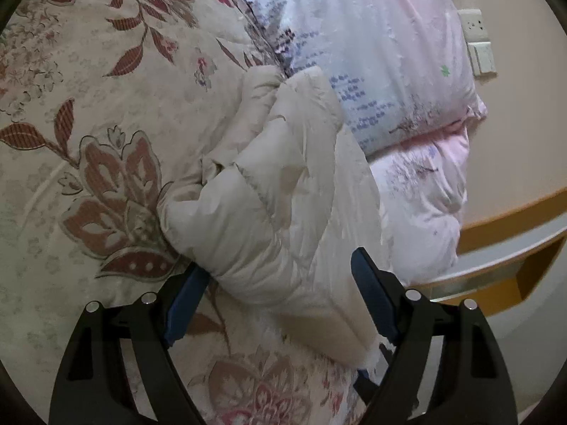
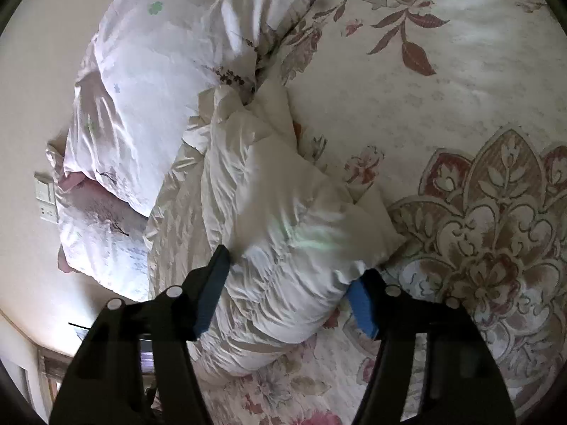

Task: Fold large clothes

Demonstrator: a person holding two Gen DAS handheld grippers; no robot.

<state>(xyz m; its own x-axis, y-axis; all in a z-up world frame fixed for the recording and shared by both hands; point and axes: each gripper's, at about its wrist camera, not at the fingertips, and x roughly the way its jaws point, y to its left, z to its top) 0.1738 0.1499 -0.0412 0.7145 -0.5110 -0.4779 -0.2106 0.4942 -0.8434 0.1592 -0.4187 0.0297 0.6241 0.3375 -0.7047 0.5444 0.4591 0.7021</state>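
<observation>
Jaws on both the left gripper and the right gripper stand spread wide, straddling the cream puffy jacket without clamping it. It lies bunched on the floral bed, against pink pillows at the bed's head edge.

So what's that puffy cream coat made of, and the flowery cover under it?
The cream coat looks like a padded down-style jacket: a smooth, faintly shiny shell, probably nylon or polyester, with stitched puffy sections. The floral bedspread looks like matte woven cotton or a blend, printed with red-brown flowers. Neither fibre can be confirmed by sight.
</observation>
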